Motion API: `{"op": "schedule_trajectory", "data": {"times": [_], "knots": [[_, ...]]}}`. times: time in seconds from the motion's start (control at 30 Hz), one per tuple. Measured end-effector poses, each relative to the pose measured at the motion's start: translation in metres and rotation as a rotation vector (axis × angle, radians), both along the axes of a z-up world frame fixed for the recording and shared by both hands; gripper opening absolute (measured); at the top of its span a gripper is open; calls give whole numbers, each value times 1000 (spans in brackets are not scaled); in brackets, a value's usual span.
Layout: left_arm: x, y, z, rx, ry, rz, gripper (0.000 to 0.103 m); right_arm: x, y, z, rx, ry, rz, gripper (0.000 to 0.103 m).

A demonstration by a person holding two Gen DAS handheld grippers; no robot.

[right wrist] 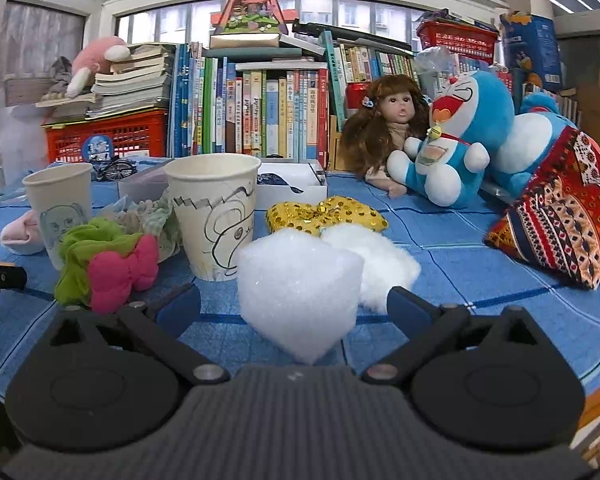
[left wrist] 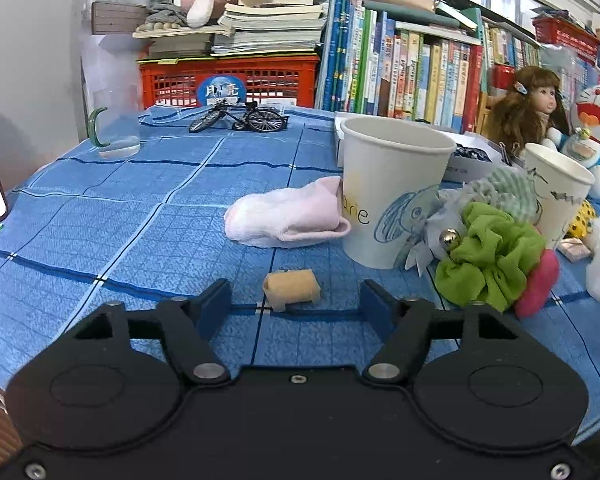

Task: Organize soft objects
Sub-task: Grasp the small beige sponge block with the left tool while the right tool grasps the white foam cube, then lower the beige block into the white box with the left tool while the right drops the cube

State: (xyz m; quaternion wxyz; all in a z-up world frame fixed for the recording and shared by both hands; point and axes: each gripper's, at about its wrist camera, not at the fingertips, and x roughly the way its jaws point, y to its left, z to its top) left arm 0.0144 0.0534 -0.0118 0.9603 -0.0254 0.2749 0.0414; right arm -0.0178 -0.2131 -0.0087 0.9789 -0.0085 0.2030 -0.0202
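My left gripper (left wrist: 296,300) is open, low over the blue cloth, with a small tan foam roll (left wrist: 292,289) lying between its fingertips, untouched. A pink sock (left wrist: 286,214) lies beyond it beside a paper cup (left wrist: 392,192). A green scrunchie (left wrist: 488,256) and a pink bow (left wrist: 538,284) lie to the right. My right gripper (right wrist: 296,306) is open around a white foam cube (right wrist: 298,280), which stands tilted on a corner between the jaws. White cotton fluff (right wrist: 374,260) and a gold sequin bow (right wrist: 326,214) lie behind it.
A second paper cup (right wrist: 216,216) stands left of the cube, a third cup (right wrist: 60,204) further left. A doll (right wrist: 392,128), Doraemon plush (right wrist: 456,136) and patterned cushion (right wrist: 564,216) sit at the right. Books, red crate (left wrist: 230,80), toy bicycle (left wrist: 240,118) and glass mug (left wrist: 114,128) stand at the back.
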Motion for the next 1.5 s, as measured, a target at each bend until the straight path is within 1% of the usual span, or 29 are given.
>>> {"op": "schedule_trajectory", "data": {"times": [0.03, 0.07, 0.13, 0.23, 0.3, 0.37, 0.5, 0.6, 0.73, 0.9, 1.0, 1.1, 1.2, 1.23, 1.3, 1.5], "knots": [[1, -1, 0, 6, -2, 3, 60, 1, 2, -1, -2, -3, -7, 101], [2, -3, -1, 13, -6, 5, 55, 1, 3, -1, -5, -4, -15, 100], [2, -5, -1, 23, -12, 2, 49, 3, 5, -1, -10, -6, -31, 97], [3, -7, -1, 33, -17, 0, 44, 5, 6, -2, 0, -1, -46, 91], [3, -9, -1, 43, -20, 2, 38, 7, 6, -2, 3, 8, -54, 87], [2, -11, -1, 49, -23, -2, 28, 8, 7, -4, 3, 13, -57, 83], [3, -11, 0, 47, -21, -12, 28, 10, 7, -4, -1, 18, -69, 73], [2, -12, 1, 45, -17, -29, 28, 9, 7, -4, 1, 18, -63, 69], [-3, -14, 4, 36, -15, -67, 27, 5, 8, 0, -2, 8, -38, 68], [-21, -18, 15, 34, -55, -99, 27, -4, 11, 13, -2, -30, 16, 68], [-30, -18, 29, 36, -99, -120, 27, -8, 12, 24, 2, -62, 40, 68], [-37, -17, 48, 44, -169, -144, 27, -10, 10, 38, 9, -97, 54, 68], [-44, -19, 70, 83, -255, -160, 27, -10, 7, 52, 28, -128, 61, 68], [-43, -19, 77, 86, -265, -170, 27, -9, 5, 57, 41, -136, 65, 68], [-39, -17, 90, 59, -271, -193, 27, -5, 0, 67, 66, -150, 72, 68], [-10, -6, 125, 6, -249, -229, 27, 13, -16, 93, 117, -178, 80, 68]]}}
